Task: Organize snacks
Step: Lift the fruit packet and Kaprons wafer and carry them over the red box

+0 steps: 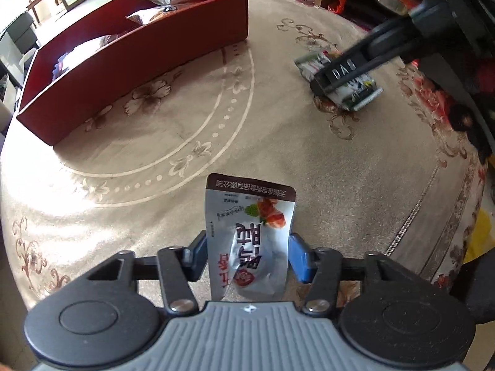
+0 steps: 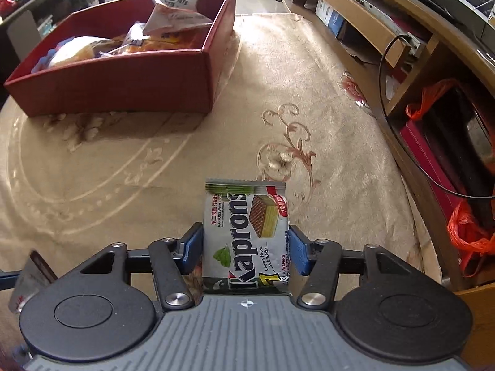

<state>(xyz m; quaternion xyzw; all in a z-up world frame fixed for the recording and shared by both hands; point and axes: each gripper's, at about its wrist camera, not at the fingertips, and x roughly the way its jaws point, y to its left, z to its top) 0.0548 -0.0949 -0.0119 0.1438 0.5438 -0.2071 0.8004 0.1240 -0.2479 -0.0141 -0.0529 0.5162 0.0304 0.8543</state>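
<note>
While both grippers point steeply down at the table, each has a snack packet clamped between its blue pads. Nearest in the left wrist view, the left gripper pinches a silver foil pouch with a brown top band and red Chinese lettering, its blue fingers pressing on the pouch's two side edges; the pouch stands up out of the jaws over the beige tablecloth with pale floral scrollwork and a ring of dots. Nearest in the right wrist view, the right gripper grips a silver-and-green Kaprons matcha wafer packet the same way, pads against both of its long sides. From the left camera, the right gripper shows farther off at the upper right, with the wafer packet low over the cloth, though whether it touches the cloth cannot be told. Farther back on the table sits an open, dark red rectangular cardboard box, well apart from both held packets. Inside it lie several snacks already: a white triangular bag with printed characters, orange-toned wrapped items and a pale round bread-like pack. Beyond the table's right edge stands a wooden shelf unit with red plastic bags beside it.
</note>
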